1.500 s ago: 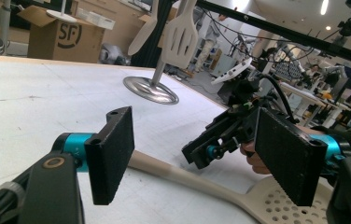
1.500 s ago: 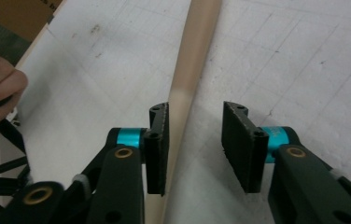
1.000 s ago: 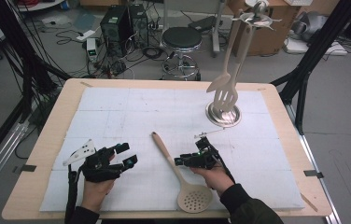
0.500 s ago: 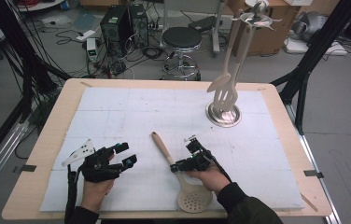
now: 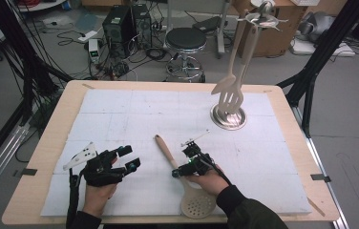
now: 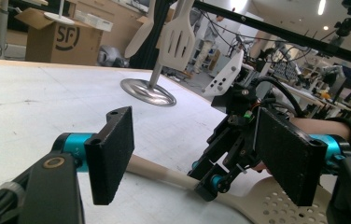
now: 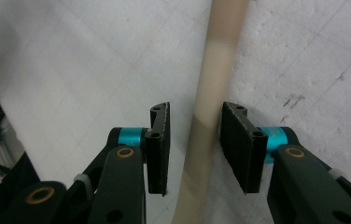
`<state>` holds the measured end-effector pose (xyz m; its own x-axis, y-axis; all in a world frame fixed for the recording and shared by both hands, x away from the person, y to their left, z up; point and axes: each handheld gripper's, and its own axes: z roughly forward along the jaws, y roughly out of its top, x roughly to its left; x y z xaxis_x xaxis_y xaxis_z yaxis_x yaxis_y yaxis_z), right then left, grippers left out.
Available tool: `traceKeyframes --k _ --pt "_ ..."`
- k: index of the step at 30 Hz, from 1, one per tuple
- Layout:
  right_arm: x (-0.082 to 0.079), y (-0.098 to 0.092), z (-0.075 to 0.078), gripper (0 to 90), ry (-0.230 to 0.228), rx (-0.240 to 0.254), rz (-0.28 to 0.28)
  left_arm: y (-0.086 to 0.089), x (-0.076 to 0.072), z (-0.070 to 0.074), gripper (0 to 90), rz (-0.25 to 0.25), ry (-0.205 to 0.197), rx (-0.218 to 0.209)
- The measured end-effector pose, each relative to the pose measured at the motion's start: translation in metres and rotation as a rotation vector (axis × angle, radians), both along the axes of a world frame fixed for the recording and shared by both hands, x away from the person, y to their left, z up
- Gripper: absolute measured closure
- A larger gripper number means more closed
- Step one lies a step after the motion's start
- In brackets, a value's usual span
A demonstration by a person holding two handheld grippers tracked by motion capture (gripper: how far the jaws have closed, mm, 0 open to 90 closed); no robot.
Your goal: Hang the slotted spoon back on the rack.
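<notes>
A beige skimmer spoon (image 5: pixel 165 150) lies on the white mat, its handle pointing away and its perforated head (image 5: pixel 197 204) near the front edge. My right gripper (image 5: pixel 177 165) straddles the handle low over the mat. In the right gripper view the handle (image 7: pixel 211 84) runs between the jaws of this gripper (image 7: pixel 194 144). The jaws have just been closing; a gap remains at the left pad and the right pad is almost at the wood. My left gripper (image 5: pixel 130 157) rests at the front left, open with nothing in it (image 6: pixel 199 158), facing the skimmer (image 6: pixel 159 170).
A utensil stand with a round metal base (image 5: pixel 228 117) rises at the back right, and two pale spatulas (image 5: pixel 232 93) hang from it. The white mat (image 5: pixel 120 109) covers most of the wooden table. A stool (image 5: pixel 185 40) stands beyond the far edge.
My right gripper has slid left across the mat until its jaws stand on either side of the skimmer's handle, and the jaws have narrowed. The left gripper has kept still.
</notes>
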<state>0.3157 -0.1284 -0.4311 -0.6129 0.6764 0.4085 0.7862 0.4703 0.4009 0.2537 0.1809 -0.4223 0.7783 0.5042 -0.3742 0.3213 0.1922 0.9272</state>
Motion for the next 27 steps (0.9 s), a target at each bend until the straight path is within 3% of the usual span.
traceKeyframes --k 6,11,16,20,27 --pt "-0.004 0.011 0.004 63.2 -0.028 -0.084 -0.005 -0.003 -0.001 0.001 29.5 -0.01 -0.003 0.001" --pt "-0.006 0.014 0.004 72.3 -0.069 -0.131 -0.011 -0.003 0.0 0.001 29.5 -0.013 -0.005 0.002" --pt "-0.008 0.017 0.005 72.7 -0.083 -0.154 -0.013 -0.004 0.0 0.001 29.5 -0.015 -0.006 0.003" --pt "-0.007 0.02 0.006 73.3 -0.069 -0.181 -0.02 -0.006 0.001 0.0 29.5 -0.02 -0.001 0.012" --pt "-0.004 0.02 0.007 76.5 -0.059 -0.182 -0.017 -0.009 0.0 0.0 29.4 -0.028 -0.006 0.017"
